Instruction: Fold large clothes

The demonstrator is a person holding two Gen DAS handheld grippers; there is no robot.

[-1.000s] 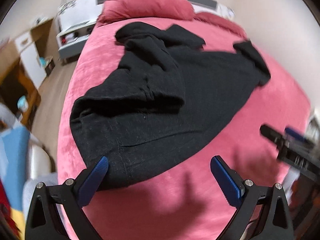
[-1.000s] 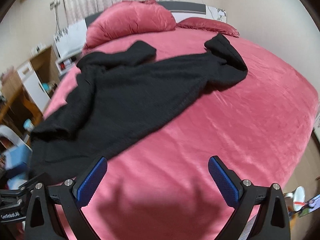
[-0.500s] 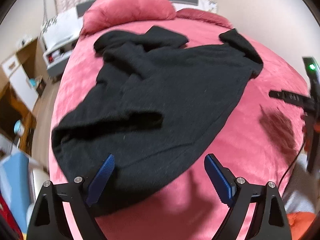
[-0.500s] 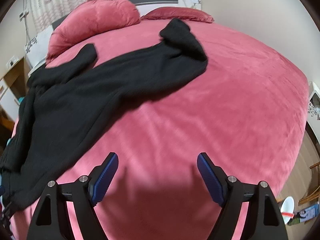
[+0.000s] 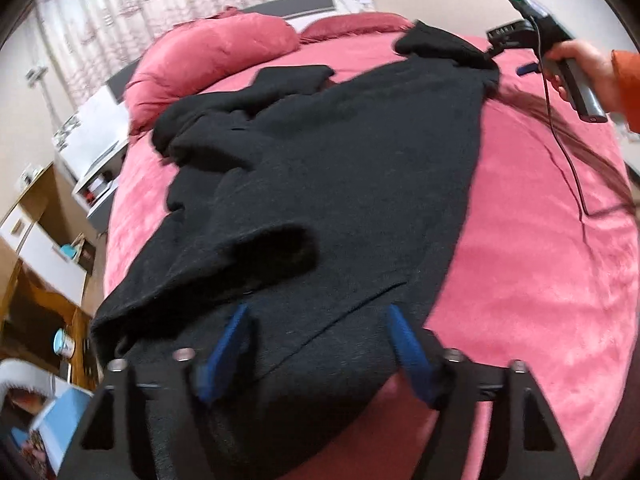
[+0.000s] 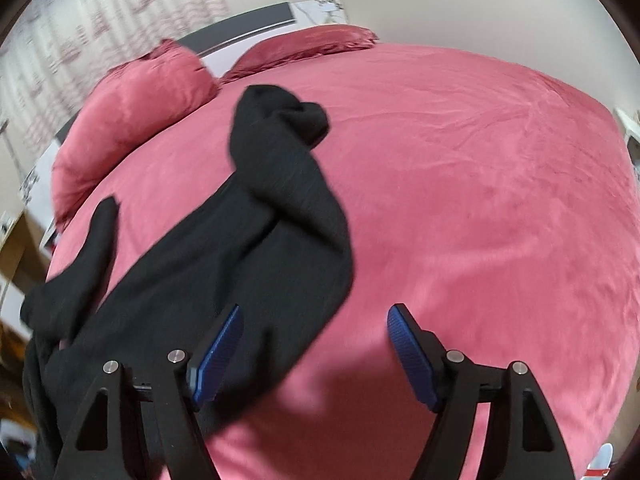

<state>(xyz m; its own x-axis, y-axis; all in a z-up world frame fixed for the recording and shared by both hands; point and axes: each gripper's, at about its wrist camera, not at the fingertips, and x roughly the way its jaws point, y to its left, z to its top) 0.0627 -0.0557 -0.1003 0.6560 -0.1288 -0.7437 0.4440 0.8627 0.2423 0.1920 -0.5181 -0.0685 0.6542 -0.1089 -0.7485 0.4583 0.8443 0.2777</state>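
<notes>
My left gripper (image 5: 316, 344), jaws spread but just closing, hovers over the black garment's (image 5: 340, 184) hem at the bed's (image 5: 540, 240) near edge; my right gripper (image 6: 314, 344), likewise narrowing, pinches nothing.

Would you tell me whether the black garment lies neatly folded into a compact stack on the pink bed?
No, the black garment lies spread out and rumpled across the pink bed, with one sleeve trailing toward the pillows.

Your left gripper (image 5: 316, 344): black angular arms, ribbed blue pads (image 5: 406, 346), silver screw heads along the top edges. Your right gripper (image 6: 314, 342): same build, same blue pads (image 6: 404, 342). From the left wrist view, its grey handle trails a thin black cable (image 5: 560, 136). Your sleeve (image 5: 628, 80) is orange.
</notes>
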